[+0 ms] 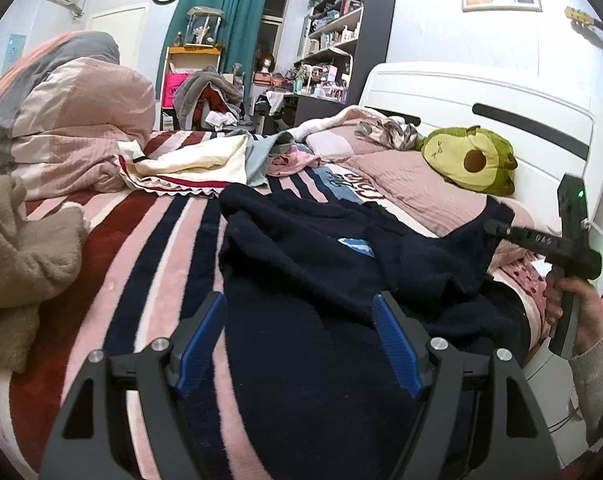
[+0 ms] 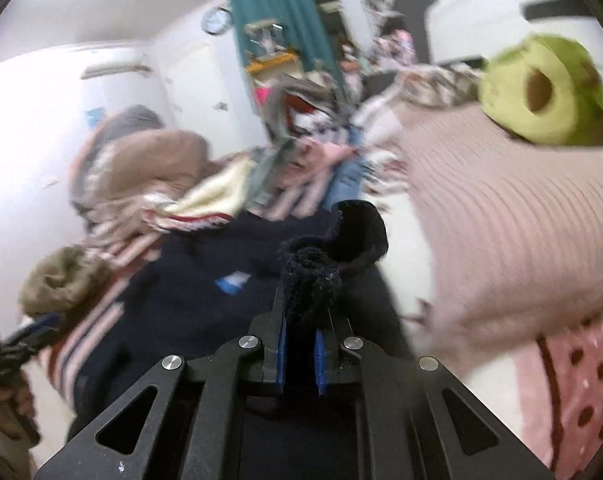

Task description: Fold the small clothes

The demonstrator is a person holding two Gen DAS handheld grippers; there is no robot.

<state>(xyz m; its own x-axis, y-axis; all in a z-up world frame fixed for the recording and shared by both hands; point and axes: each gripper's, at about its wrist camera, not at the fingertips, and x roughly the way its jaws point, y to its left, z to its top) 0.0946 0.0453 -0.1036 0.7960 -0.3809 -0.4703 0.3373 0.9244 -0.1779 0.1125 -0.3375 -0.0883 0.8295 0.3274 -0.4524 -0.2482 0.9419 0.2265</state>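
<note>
From the left wrist, the left hand-held gripper (image 1: 299, 344) hovers released, its blue pads apart over the near part of a navy knit garment (image 1: 321, 264) that lies rumpled across the striped blanket (image 1: 153, 240) near the bed's headboard (image 1: 481, 112) end, while a person's hand (image 1: 577, 304) at the right edge carries the other tool at the garment's far corner. From the right wrist, blurred, the right hand-held gripper (image 2: 301, 320) is clenched on a bunched edge of that navy garment (image 2: 325, 256), beside the pink pillow (image 2: 501, 216) and avocado plush (image 2: 549, 92). I judge a fold is starting: next, the pinched edge must be carried over the body, with the left likely needed to pin or take the opposite edge.
</note>
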